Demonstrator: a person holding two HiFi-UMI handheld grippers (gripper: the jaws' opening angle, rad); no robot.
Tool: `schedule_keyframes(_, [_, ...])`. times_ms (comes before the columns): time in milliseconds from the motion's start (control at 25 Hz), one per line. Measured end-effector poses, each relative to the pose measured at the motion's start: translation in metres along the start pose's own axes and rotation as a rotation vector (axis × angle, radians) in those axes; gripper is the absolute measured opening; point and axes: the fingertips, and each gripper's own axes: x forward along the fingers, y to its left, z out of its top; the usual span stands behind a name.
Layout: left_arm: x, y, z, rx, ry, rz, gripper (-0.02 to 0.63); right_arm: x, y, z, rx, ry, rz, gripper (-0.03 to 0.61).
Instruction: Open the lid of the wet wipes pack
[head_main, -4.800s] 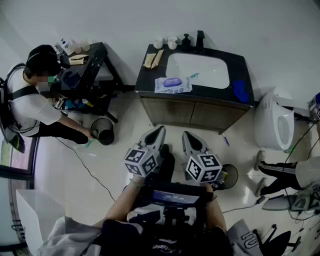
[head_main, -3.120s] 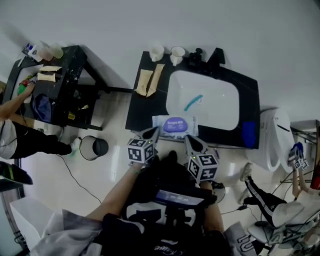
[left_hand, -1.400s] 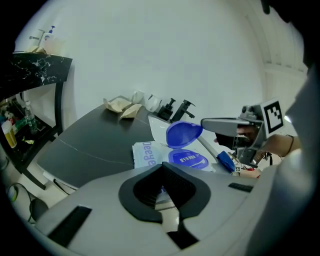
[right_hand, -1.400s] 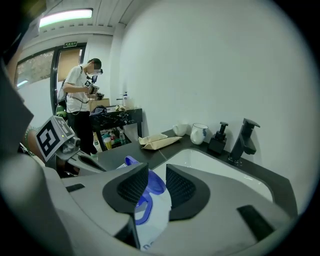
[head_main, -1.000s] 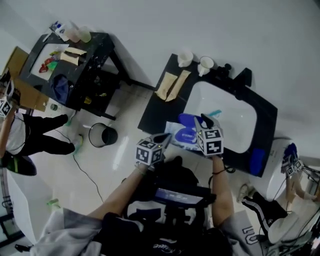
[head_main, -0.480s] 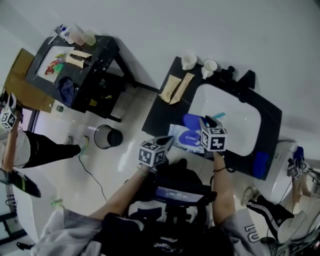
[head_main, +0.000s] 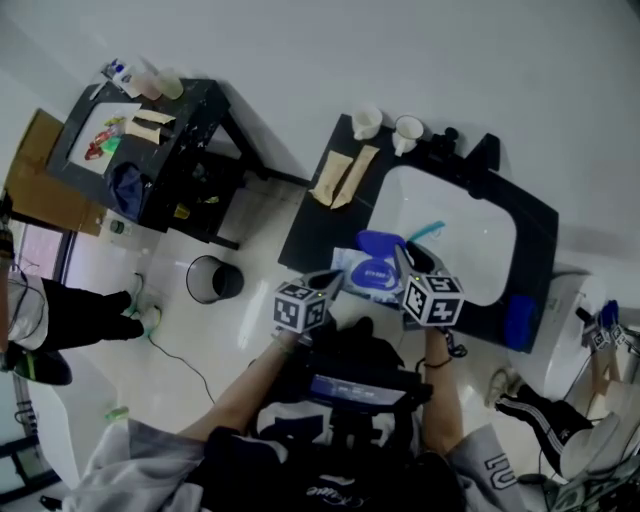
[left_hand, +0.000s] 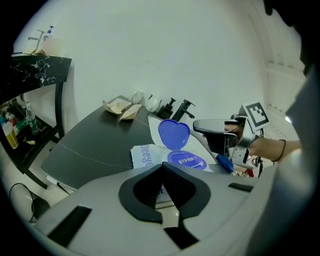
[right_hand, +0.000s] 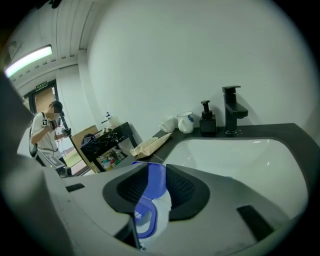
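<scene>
The right gripper (head_main: 406, 258) is clamped on the blue lid (head_main: 378, 243), which now stands upright off the pack (head_main: 366, 278); three seconds ago it lay flat. The left gripper (head_main: 334, 278) is pinched narrow, seemingly on the pack edge farthest from the sink (head_main: 455, 235), pinning it. The pack lies on the counter (head_main: 310, 232), just beside the sink's front-left rim. The opening looks done, and only letting go seems to remain.
</scene>
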Motion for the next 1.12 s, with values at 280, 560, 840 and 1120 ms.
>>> schedule_keyframes(280, [-0.013,-0.011,0.02,0.008,-0.066,-0.018,0.008,-0.036,0.023,-0.007,0.154,-0.061,0.044,0.083])
schedule_keyframes(560, [-0.031,-0.035,0.056,0.021,-0.174,-0.076,0.009,-0.053,0.039,-0.015,0.215,-0.092,0.031,0.011])
schedule_keyframes(840, [-0.061,-0.054,0.066,0.068,-0.215,-0.145,0.009,-0.082,0.069,-0.013,0.246,-0.179,-0.027,0.003])
schedule_keyframes(1120, [-0.089,-0.067,0.057,0.096,-0.221,-0.192,0.008,-0.106,0.095,-0.026,0.253,-0.187,-0.107,0.003])
